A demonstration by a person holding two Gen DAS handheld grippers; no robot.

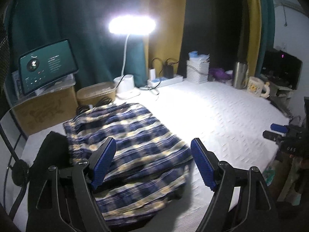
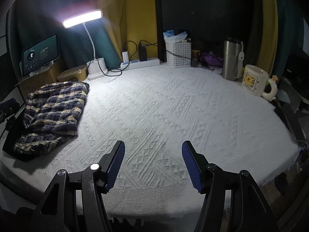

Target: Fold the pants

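Observation:
Blue, black and cream plaid pants lie folded in a thick stack on the white textured cloth. In the right wrist view the same pants rest at the table's left side. My left gripper hangs above the stack's near right part, jaws wide open, nothing between the blue pads. My right gripper hovers open over bare white cloth, well to the right of the pants. It also shows at the right edge of the left wrist view.
A lit desk lamp, a tablet on a cardboard box, a beige tub, a power strip, a white basket, a steel flask and a cartoon mug line the back edge. A black object lies left of the pants.

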